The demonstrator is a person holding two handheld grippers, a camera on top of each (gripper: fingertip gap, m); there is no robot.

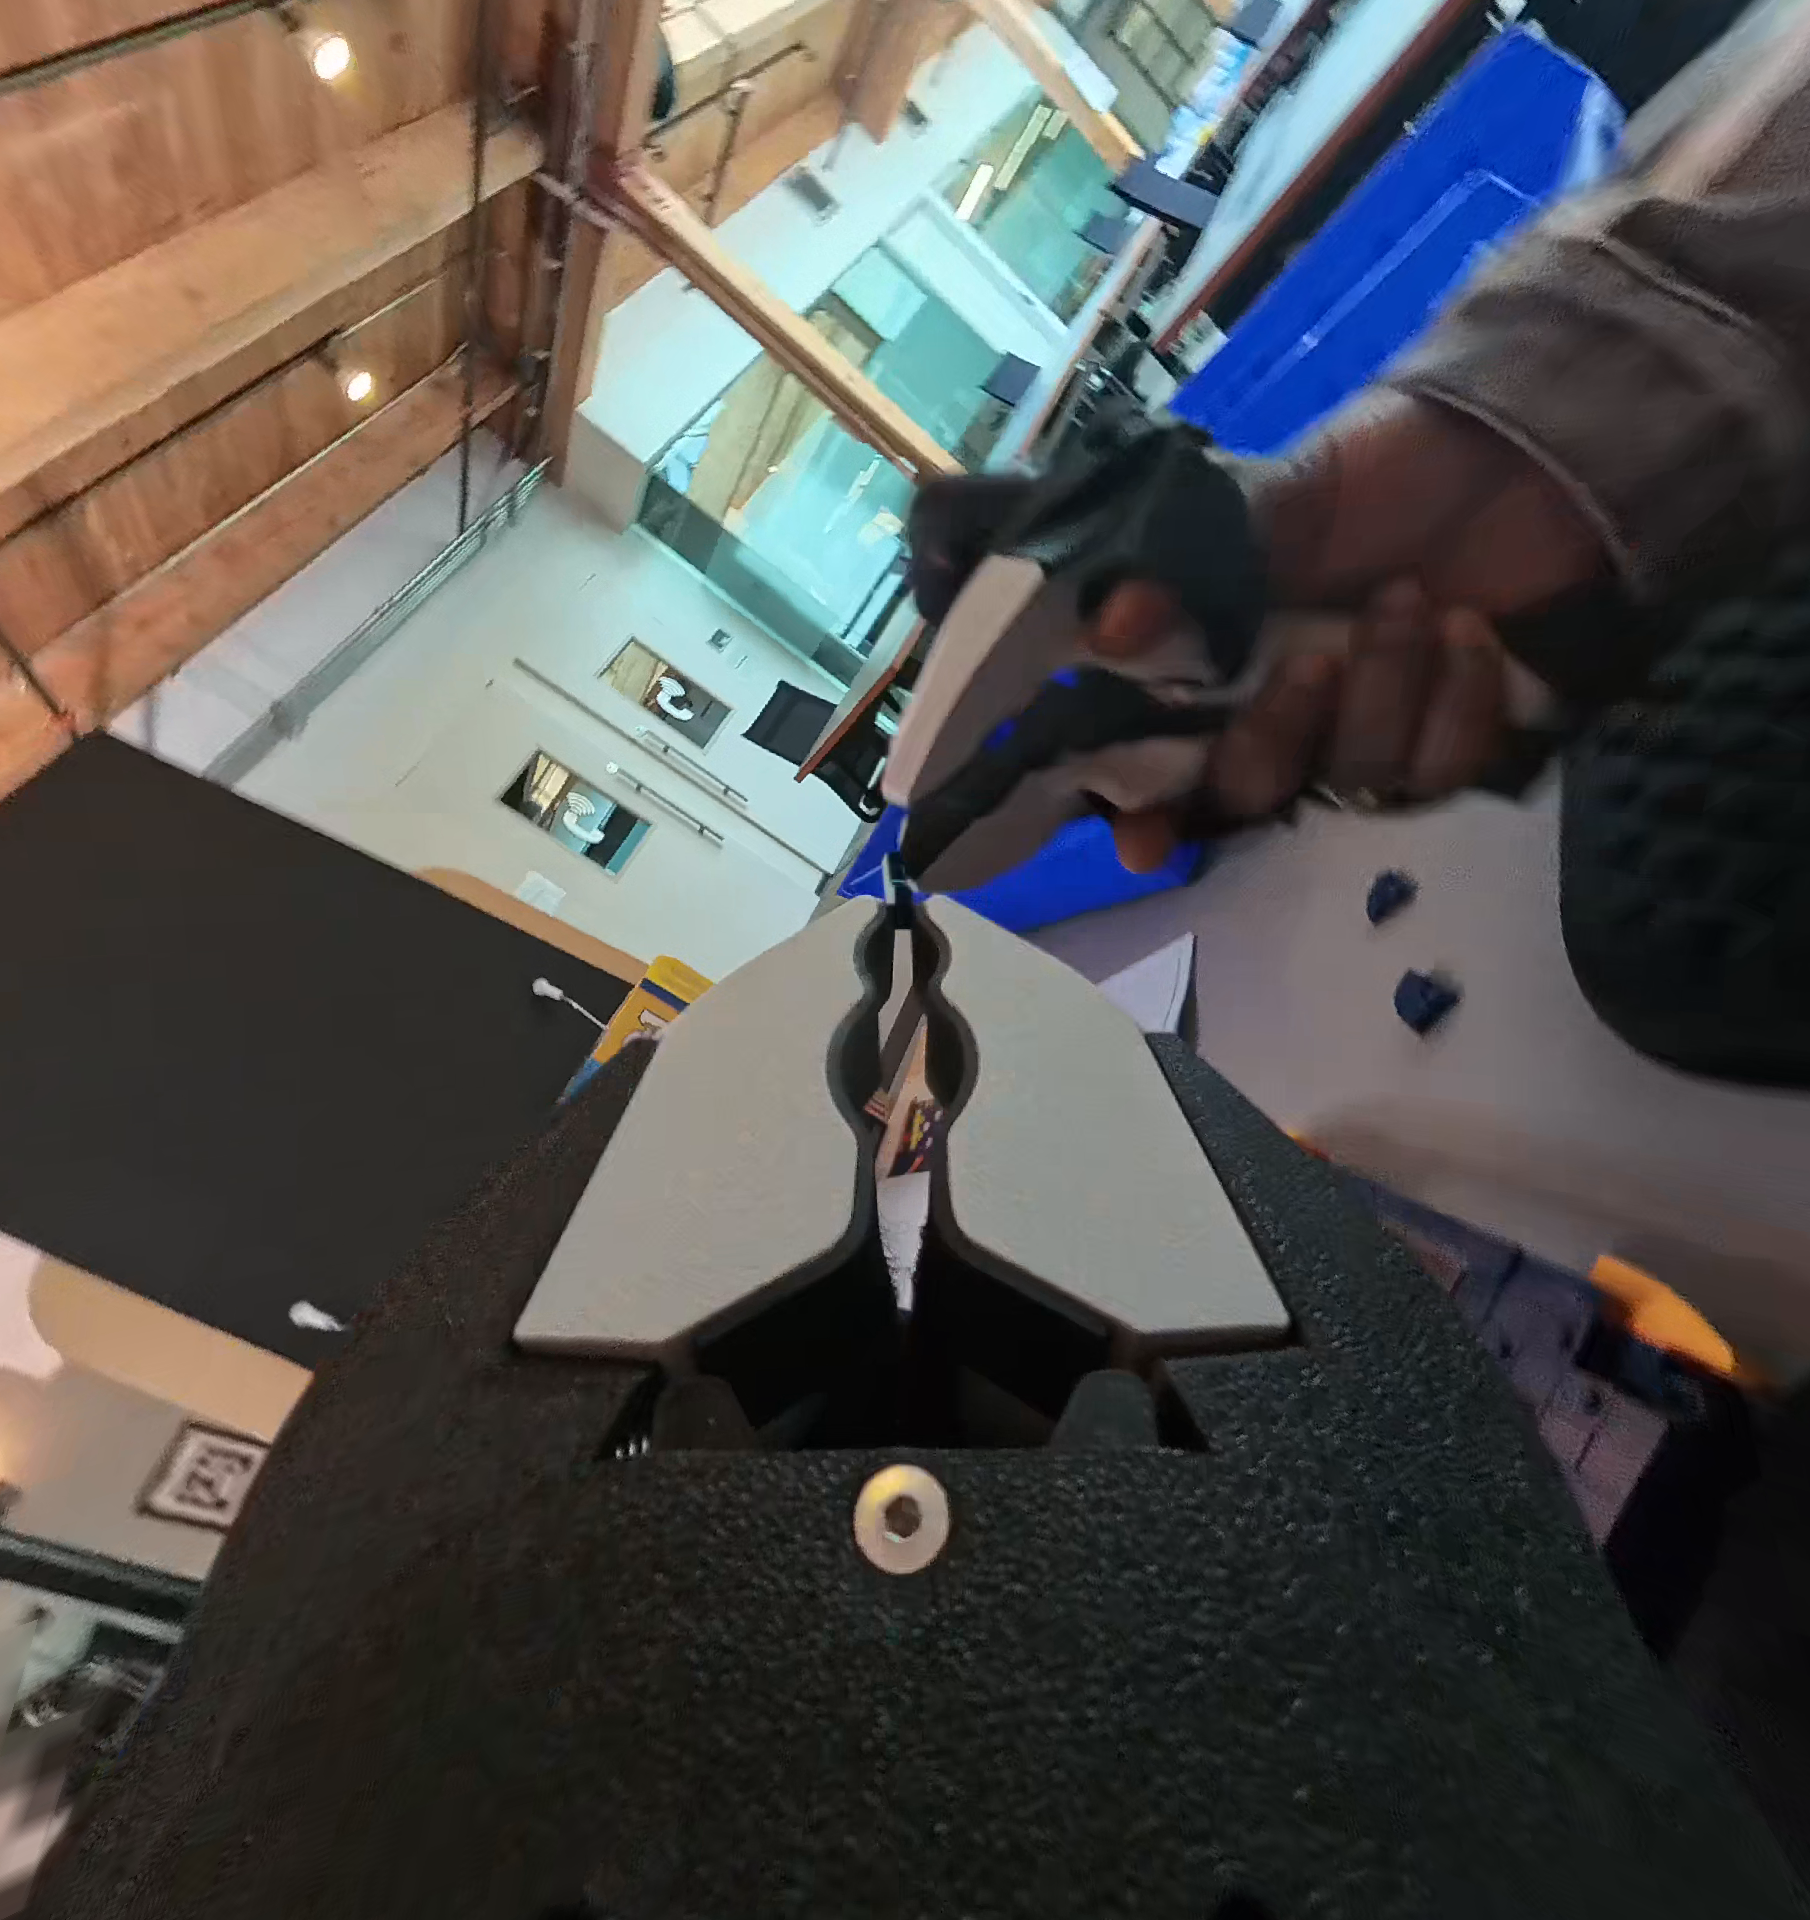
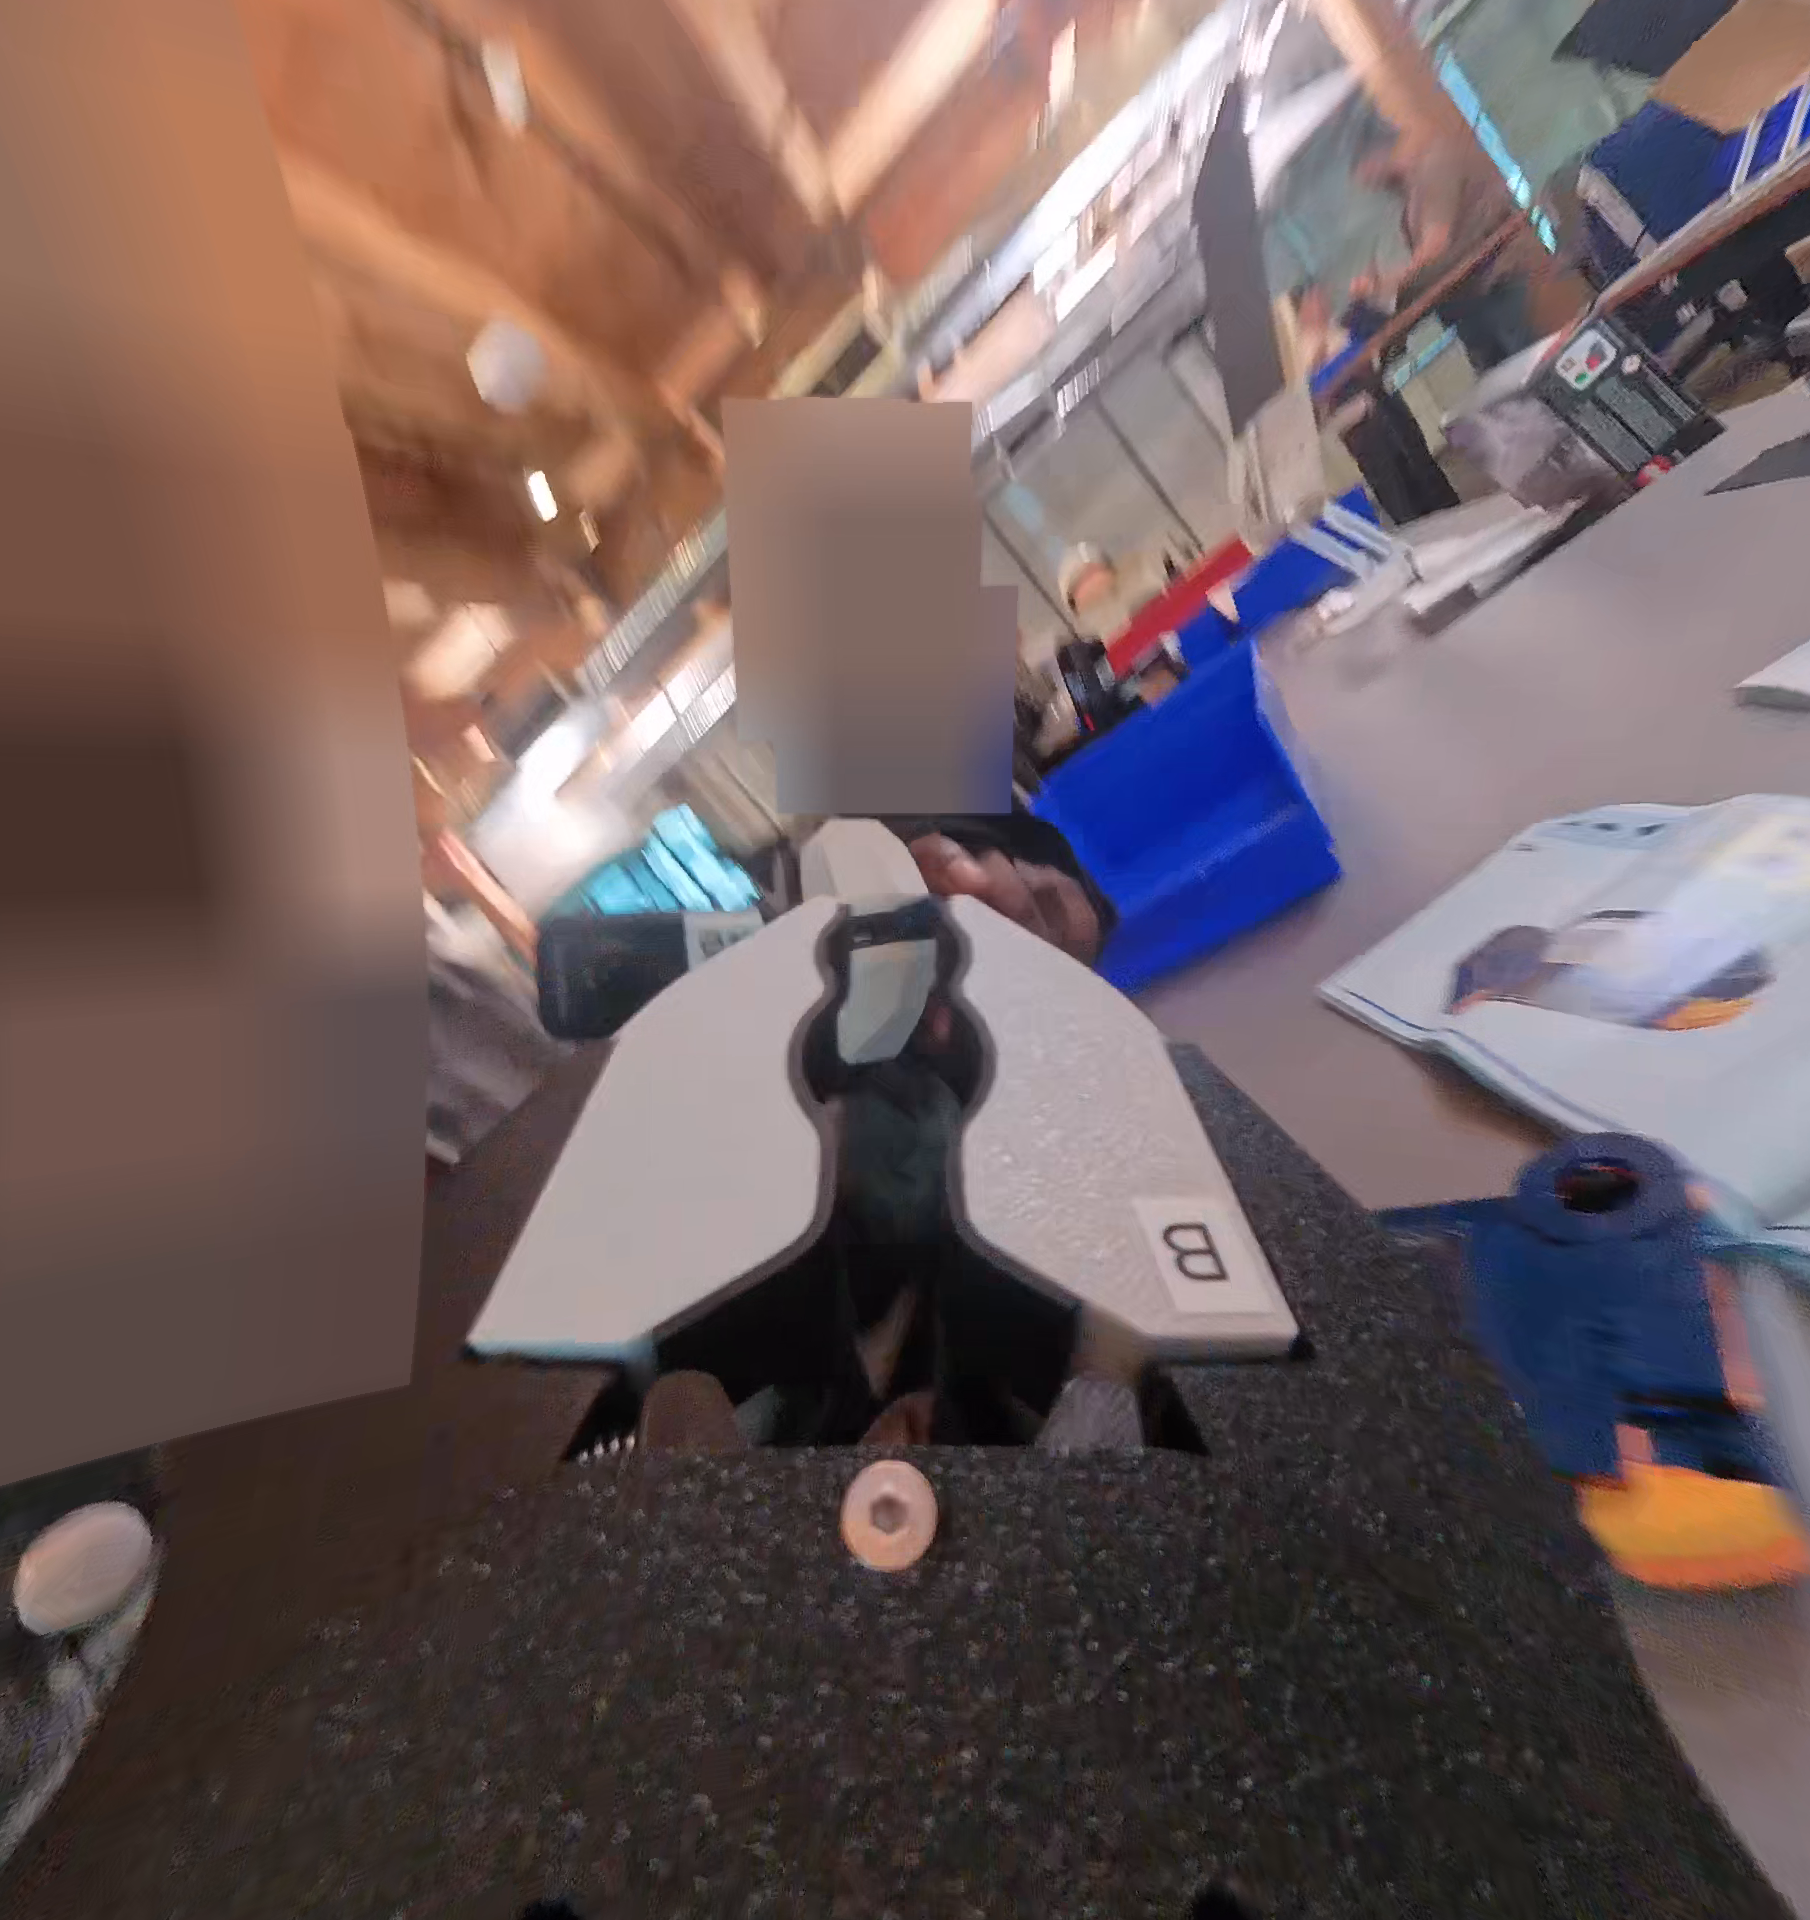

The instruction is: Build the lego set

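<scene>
Left wrist view, left hand-held gripper [image 1: 896,914] nearly closed on a thin dark piece [image 1: 899,961], right hand-held gripper [image 1: 906,868] tip-to-tip with it, grip unclear, loose blue bricks [image 1: 1420,1000] on grey worktop [image 1: 1296,997], right wrist view, blue-and-orange lego model [image 2: 1618,1340] beside open instruction booklet [image 2: 1566,997].

Big open industrial workspace, looks like a converted warehouse used as lab/workshop. Exposed timber ceiling [image 1: 205,260] w/ beams, spot lamps and black cable runs overhead. Below the ceiling: white walls and glass-fronted rooms [image 1: 880,343] on an upper level. Under those, long rows of work benches w/ blue storage bins [image 2: 1181,821]; equipment racks further back. Nearest the bins, a grey counter [image 2: 1503,727] carrying an open instruction booklet [image 2: 1607,987].
</scene>
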